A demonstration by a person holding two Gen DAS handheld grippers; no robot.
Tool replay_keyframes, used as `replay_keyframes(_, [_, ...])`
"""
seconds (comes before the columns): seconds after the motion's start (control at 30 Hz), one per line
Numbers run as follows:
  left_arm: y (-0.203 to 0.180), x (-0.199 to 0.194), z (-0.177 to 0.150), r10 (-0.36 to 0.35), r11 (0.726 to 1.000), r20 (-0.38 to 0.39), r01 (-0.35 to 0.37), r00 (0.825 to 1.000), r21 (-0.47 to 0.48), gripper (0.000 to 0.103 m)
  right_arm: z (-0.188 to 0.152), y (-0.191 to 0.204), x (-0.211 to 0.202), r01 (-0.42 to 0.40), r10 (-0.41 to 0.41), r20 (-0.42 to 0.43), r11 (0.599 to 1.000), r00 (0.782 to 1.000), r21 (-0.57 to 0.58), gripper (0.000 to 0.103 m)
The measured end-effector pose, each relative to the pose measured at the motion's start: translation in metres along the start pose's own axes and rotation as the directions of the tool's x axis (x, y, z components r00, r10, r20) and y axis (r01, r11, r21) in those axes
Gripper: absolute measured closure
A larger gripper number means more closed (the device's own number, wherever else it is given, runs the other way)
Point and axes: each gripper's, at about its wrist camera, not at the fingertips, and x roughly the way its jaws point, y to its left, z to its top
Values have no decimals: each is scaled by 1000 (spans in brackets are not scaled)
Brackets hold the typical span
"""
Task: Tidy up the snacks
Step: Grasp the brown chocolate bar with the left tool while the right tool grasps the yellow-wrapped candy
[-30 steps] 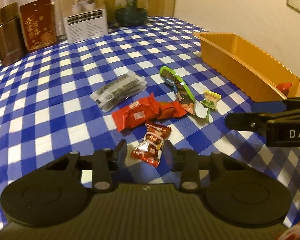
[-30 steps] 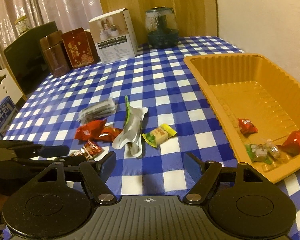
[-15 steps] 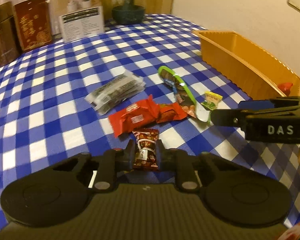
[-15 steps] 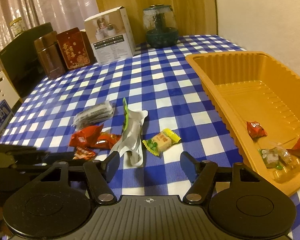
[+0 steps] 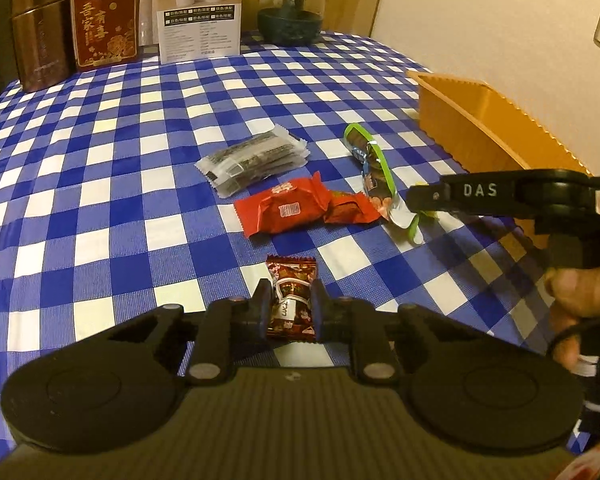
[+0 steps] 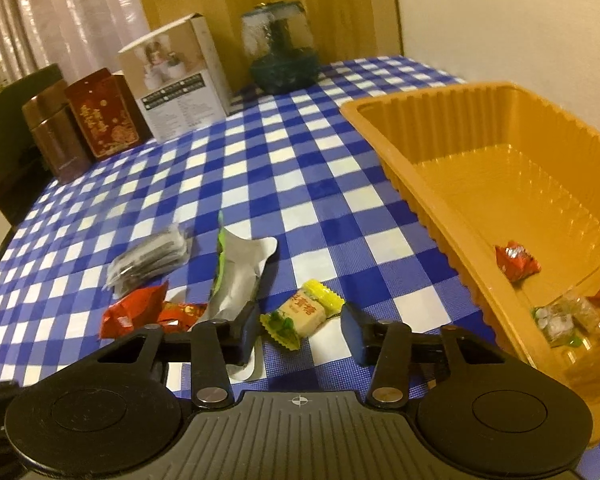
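Note:
My left gripper (image 5: 290, 308) is shut on a small dark red candy (image 5: 292, 296) just above the checked cloth. Beyond it lie a big red packet (image 5: 284, 210), a smaller red one (image 5: 350, 210), a clear pack of dark snacks (image 5: 254, 160) and a green-edged foil wrapper (image 5: 374, 174). My right gripper (image 6: 300, 326) has its jaws closing around a yellow-green candy (image 6: 302, 314); the pads stand apart from it. In the left wrist view the right gripper (image 5: 416, 200) reaches in from the right. The orange tray (image 6: 384, 136) holds several snacks (image 6: 516, 260).
At the table's far end stand a brown tin (image 5: 40, 60), a red box (image 5: 104, 20), a white carton (image 5: 200, 12) and a dark glass jar (image 5: 290, 8). A hand (image 5: 576, 300) holds the right gripper. The wall (image 6: 500, 20) runs close behind the tray.
The left jaws closed on the dark red candy and lifted it a little. The right gripper moved forward and down to the yellow-green candy, with its jaws narrowing.

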Motion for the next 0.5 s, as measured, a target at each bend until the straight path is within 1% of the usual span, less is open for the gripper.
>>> replay_keyframes(0.07, [0,0,0,0,1000,0,0,1000,-5,85,1,1,2,-2,2,4,1000,1000,4,57])
replay_keyframes(0.23, [0,0,-1,3,1000,3,-3,1000,-9,85,4,7,9,1,-1,10,1000,1000,-31,57])
replay_keyframes(0.27, [-1,-1,-1,3,1000,3,-3,1000,-10,85,4,9,10,0,1,12,999,1000,-47,59])
replay_keyframes(0.3, [-1,-1,-2,3,1000,3,-3,1000,-11,85,3,9,10,-3,4,14,998,1000,-65,67])
replay_keyframes(0.33, [-1,-1,-2,3,1000,3,-3,1000,-11,85,2,10,10,-6,7,13,997,1000,-79,71])
replay_keyframes(0.37, [-1,-1,-2,3,1000,3,-3,1000,-11,85,1,10,10,-7,8,10,995,1000,-96,73])
replay_keyframes(0.5, [-1,-2,-3,2,1000,2,-2,1000,-13,85,-7,9,3,-23,22,-3,989,1000,-148,74])
